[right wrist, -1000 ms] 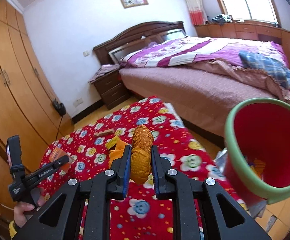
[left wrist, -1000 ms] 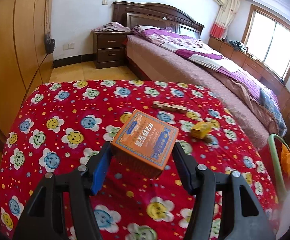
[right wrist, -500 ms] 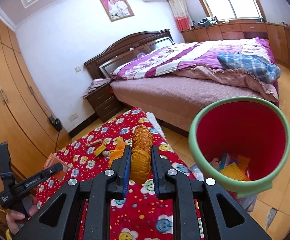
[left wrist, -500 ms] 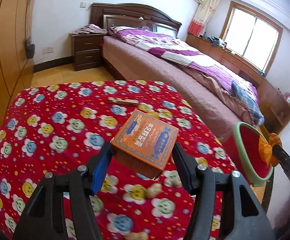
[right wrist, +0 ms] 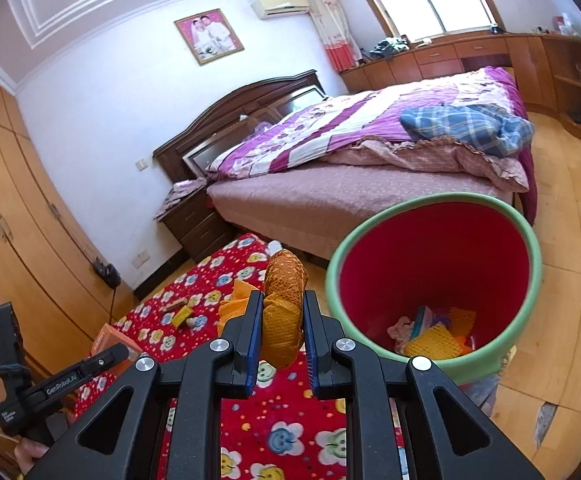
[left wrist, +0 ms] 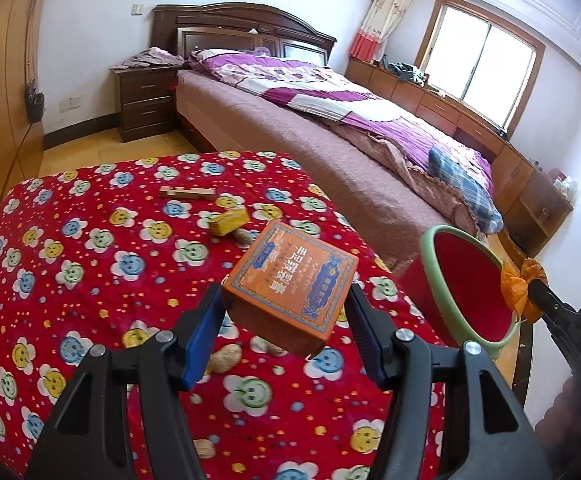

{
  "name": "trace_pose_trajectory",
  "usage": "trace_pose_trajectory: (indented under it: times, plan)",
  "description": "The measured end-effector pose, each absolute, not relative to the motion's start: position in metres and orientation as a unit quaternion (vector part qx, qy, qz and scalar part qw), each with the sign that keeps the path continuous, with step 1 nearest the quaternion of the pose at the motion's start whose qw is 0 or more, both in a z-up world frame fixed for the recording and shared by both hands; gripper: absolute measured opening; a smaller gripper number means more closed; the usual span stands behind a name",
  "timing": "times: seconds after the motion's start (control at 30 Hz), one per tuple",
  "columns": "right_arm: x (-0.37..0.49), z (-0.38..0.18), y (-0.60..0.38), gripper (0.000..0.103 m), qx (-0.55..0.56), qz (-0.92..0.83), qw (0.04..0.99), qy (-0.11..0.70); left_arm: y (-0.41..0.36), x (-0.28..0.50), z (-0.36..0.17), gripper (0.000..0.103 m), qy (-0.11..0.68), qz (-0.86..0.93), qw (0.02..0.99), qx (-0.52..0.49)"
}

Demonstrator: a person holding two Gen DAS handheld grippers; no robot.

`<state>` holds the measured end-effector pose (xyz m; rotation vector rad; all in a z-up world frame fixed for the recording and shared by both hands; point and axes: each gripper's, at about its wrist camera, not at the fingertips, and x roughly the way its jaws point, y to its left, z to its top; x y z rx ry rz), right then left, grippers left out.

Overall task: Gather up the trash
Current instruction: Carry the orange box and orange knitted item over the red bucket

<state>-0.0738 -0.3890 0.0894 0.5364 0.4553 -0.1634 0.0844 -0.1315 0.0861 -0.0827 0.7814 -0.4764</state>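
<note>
- Your left gripper (left wrist: 286, 312) is clamping an orange box (left wrist: 290, 284) between its blue pads, one pad on each side wall; the printed lid is facing up and tilting toward the camera.
- You are holding that box in the air above the worktop (left wrist: 90, 300), which is wearing a red cloth printed with smiling flowers.
- Your right gripper (right wrist: 280, 328) is pinching a wad of orange mesh wrapper (right wrist: 284, 304), the jaws standing narrow with the wad squeezed between them and bulging out above the fingertips.
- In the right wrist view the red bin with a green rim (right wrist: 434, 280) is sitting just right of the wrapper, its mouth tipped toward the camera (the wrapper is beside the rim, not over the opening).
- Inside the bin, yellow foam netting (right wrist: 434, 340) and other scraps are lying at the bottom.
- In the left wrist view the bin is standing past the worktop's right edge, and the wrapper is showing at its far rim.
- Still lying on the cloth: a small yellow box (left wrist: 228, 222), a wooden block piece (left wrist: 186, 193) behind it, and several peanuts (left wrist: 222, 360) near the gripper (one is partly hidden under the orange box).
- A bed (left wrist: 330, 120) with a purple quilt is filling the background.
</note>
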Motion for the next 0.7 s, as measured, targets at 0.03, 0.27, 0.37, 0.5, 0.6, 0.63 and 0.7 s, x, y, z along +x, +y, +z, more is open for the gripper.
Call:
trace_pose_trajectory:
  times: [0.03,0.27,0.37,0.5,0.6,0.63,0.7]
  plan:
    - [-0.076,0.088,-0.392,0.019,0.264,-0.082,0.935,0.222,-0.136,0.083,0.087,0.062,0.376,-0.233,0.896,-0.038]
    - [-0.089,0.084,-0.410,0.019,0.276,-0.094,0.931,0.218,-0.164,0.075,0.092,0.062,0.375,-0.262,0.889,-0.030]
    - [-0.093,0.083,-0.414,0.019,0.279,-0.099,0.930,0.217,-0.177,0.071,0.094,0.062,0.372,-0.274,0.887,-0.024]
    - [-0.095,0.081,-0.422,0.019,0.282,-0.102,0.928,0.219,-0.191,0.069,0.095,0.062,0.372,-0.287,0.882,-0.019]
    - [-0.096,0.080,-0.426,0.019,0.284,-0.105,0.927,0.219,-0.202,0.068,0.095,0.062,0.373,-0.296,0.879,-0.014]
    - [-0.097,0.079,-0.428,0.019,0.286,-0.106,0.927,0.219,-0.205,0.068,0.095,0.062,0.373,-0.298,0.878,-0.013]
    - [-0.099,0.078,-0.431,0.019,0.288,-0.107,0.926,0.218,-0.212,0.066,0.096,0.062,0.372,-0.303,0.877,-0.009]
